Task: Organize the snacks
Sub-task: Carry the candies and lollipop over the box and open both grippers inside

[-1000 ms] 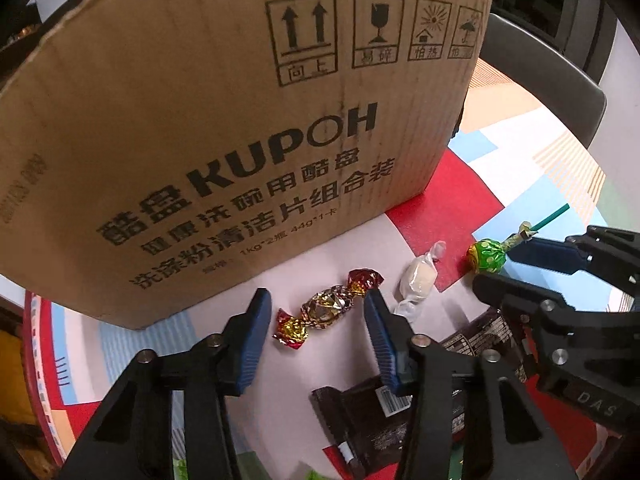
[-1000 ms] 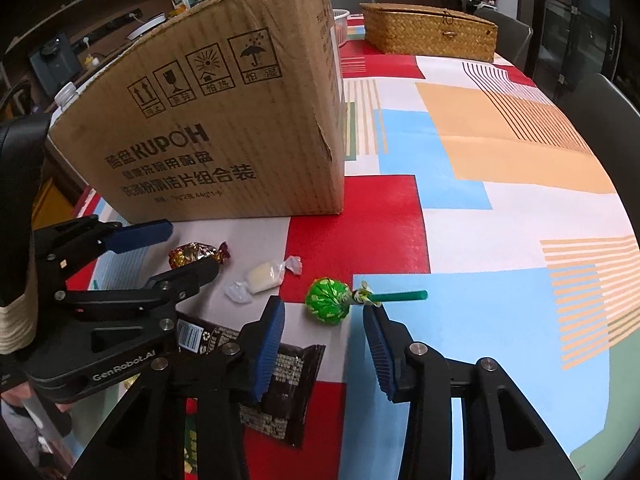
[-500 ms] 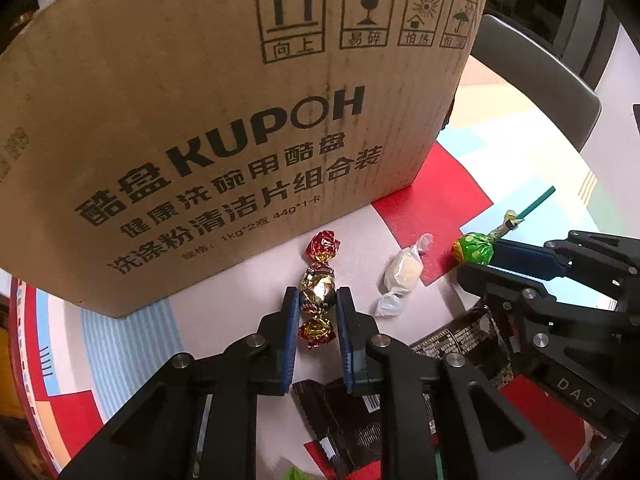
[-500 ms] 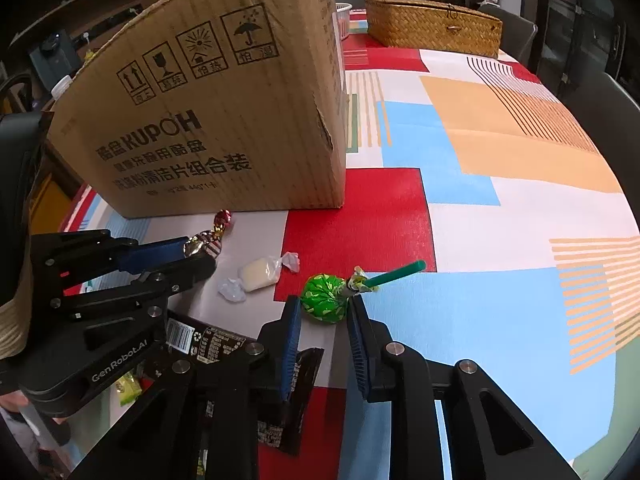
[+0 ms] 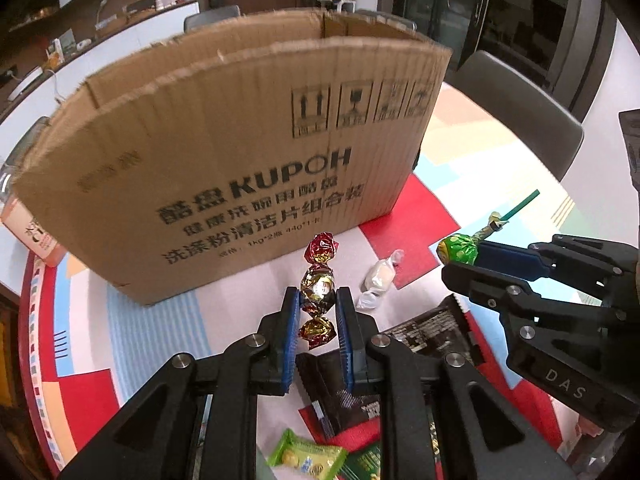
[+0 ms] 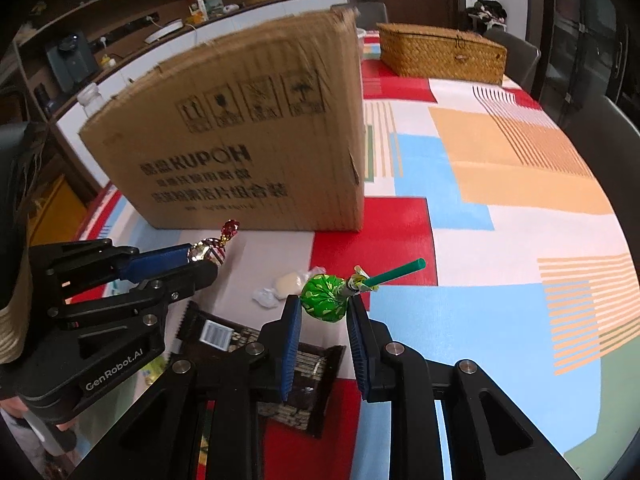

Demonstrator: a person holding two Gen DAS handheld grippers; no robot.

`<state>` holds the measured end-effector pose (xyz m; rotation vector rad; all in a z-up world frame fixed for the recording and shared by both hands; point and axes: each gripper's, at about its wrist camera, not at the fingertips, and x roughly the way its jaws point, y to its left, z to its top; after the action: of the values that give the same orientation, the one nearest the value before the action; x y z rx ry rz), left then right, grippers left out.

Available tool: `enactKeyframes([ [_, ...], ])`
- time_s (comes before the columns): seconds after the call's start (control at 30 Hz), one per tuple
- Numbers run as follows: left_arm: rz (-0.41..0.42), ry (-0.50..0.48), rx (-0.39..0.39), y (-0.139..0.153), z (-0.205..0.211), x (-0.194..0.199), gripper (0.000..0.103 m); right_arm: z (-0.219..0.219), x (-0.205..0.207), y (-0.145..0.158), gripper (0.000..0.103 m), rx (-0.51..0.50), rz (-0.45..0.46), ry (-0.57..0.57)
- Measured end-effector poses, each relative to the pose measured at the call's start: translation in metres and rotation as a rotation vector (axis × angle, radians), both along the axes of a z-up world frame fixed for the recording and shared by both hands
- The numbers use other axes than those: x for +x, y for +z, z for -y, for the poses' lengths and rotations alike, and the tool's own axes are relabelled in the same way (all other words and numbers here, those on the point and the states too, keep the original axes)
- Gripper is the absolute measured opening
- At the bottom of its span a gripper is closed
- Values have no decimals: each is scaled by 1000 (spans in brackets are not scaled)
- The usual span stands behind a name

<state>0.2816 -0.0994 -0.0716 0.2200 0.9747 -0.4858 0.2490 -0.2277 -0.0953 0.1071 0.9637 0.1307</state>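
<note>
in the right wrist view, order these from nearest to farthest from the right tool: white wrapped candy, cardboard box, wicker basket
1. The white wrapped candy, on the table just left of the right tool, which is shut on the green lollipop.
2. The cardboard box, standing farther back and to the left.
3. The wicker basket, far back on the table, right of the box.

Cardboard box (image 6: 248,140) blocks ahead; tablecloth (image 6: 500,240) open rightward; wicker basket (image 6: 440,52) far.
</note>
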Motion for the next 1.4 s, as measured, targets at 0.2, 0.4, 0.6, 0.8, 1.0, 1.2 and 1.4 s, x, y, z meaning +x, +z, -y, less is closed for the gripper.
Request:
enactKeyframes([
  [0.2,56,14,-40,28,-13,-16,19,-4,-8,25,25,3,67,18],
  [0.4,129,27,-83,57,-19,-26,19,-9,-15,53,25,10,138,36],
  [0.6,204,40,-137,92,-30,-30,19,-13,-18,79,25,15,211,53],
  [0.8,277,53,-158,122,-43,-37,19,-21,-16,105,25,12,283,70],
  [1.0,337,75,-165,143,-51,-32,19,-27,-6,128,25,11,343,84],
  [1.2,362,102,-164,151,-58,-17,19,-34,8,140,25,9,372,99],
  [1.4,346,130,-155,150,-64,8,19,-39,29,145,25,-7,361,103],
])
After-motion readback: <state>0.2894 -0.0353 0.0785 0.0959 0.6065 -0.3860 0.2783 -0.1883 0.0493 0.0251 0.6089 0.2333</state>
